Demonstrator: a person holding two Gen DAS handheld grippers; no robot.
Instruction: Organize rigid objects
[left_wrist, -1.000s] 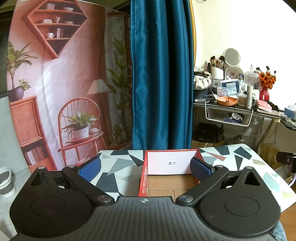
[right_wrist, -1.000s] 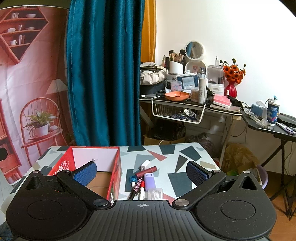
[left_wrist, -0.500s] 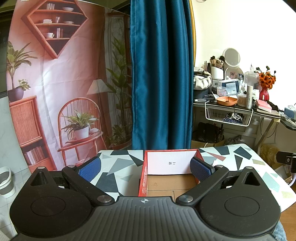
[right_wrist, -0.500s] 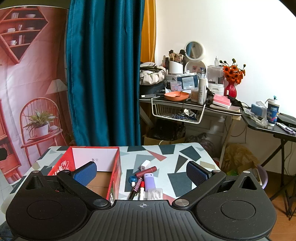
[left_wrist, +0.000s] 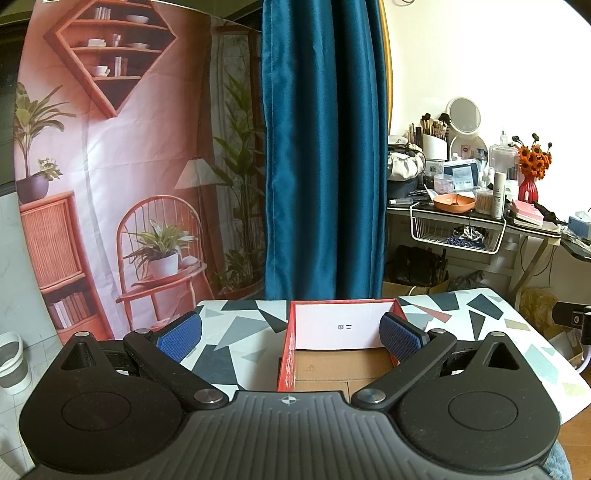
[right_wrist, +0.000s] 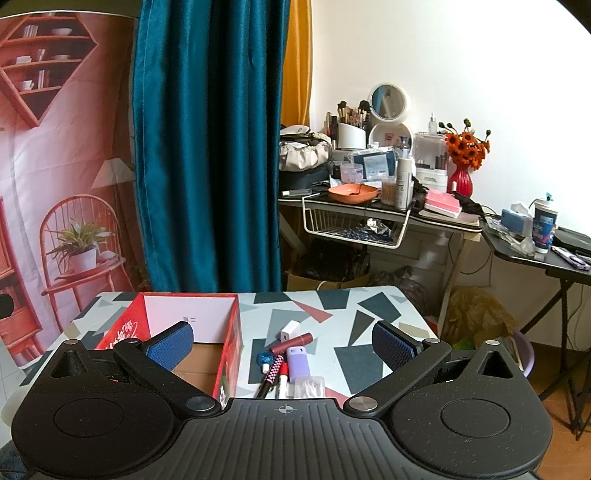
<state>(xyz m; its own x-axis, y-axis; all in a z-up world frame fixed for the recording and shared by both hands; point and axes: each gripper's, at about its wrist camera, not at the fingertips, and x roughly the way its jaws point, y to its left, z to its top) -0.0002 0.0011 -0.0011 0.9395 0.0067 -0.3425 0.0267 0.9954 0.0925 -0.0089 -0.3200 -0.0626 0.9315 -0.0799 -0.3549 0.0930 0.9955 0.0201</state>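
A red cardboard box (left_wrist: 286, 354) with a white inner wall stands open on the patterned table (left_wrist: 236, 332); it also shows in the right wrist view (right_wrist: 231, 354). Right of the box lies a cluster of small items: a white plug (right_wrist: 290, 329), a dark red tube (right_wrist: 290, 342), a lilac case (right_wrist: 297, 362), a blue cap (right_wrist: 265, 358), a checkered pen (right_wrist: 270, 374) and a clear small box (right_wrist: 309, 386). My left gripper (left_wrist: 290, 334) is open and empty over the box's near end. My right gripper (right_wrist: 282, 347) is open and empty above the cluster.
A blue curtain (left_wrist: 325, 147) and a printed backdrop (left_wrist: 110, 166) hang behind the table. A cluttered vanity desk (right_wrist: 388, 206) with a wire basket stands at back right. A black folding table (right_wrist: 546, 254) stands at far right. A white bin (left_wrist: 13, 360) stands on the floor at left.
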